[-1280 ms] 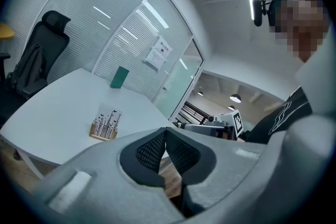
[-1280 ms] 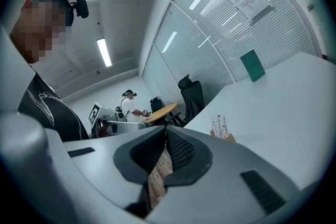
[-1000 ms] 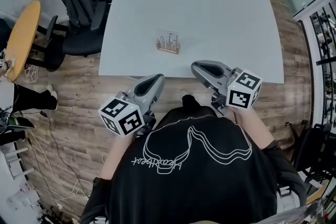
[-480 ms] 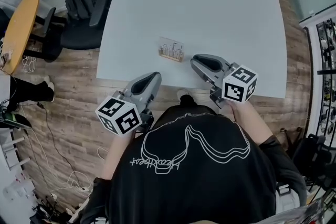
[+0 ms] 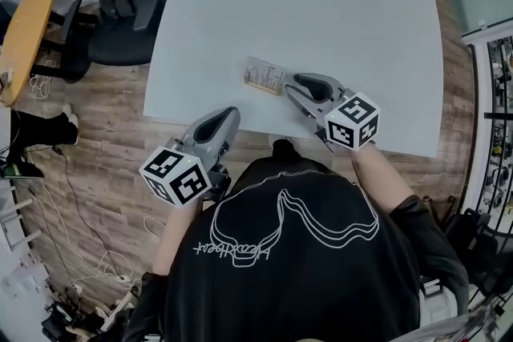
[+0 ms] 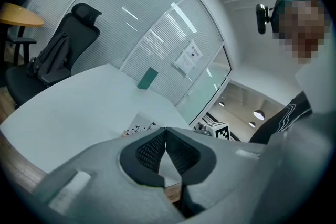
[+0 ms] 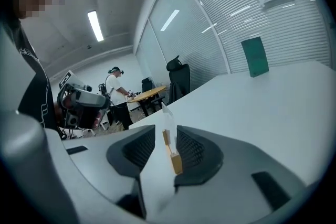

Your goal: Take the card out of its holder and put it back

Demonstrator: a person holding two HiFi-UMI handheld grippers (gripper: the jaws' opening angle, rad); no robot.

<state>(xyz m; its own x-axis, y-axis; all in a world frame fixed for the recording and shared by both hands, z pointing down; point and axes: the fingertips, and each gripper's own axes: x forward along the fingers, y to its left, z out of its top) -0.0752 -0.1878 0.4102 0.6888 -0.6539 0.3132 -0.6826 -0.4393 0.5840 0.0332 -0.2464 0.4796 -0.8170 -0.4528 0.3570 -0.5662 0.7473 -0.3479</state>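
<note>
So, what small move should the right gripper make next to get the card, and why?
Probably ease the right gripper a little forward, until its pads flank the card above the holder. Its jaws are opening, the card stands edge-on in line with the gap, and no pad presses on it yet, so closing now might catch the holder or nothing.

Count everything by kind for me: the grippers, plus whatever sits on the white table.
Grippers: 2 (left gripper shut; right gripper, fingers opening either side of the wooden holder)
Wooden holder: 1
Card: 1
Green box: 1
Total: 5
</note>
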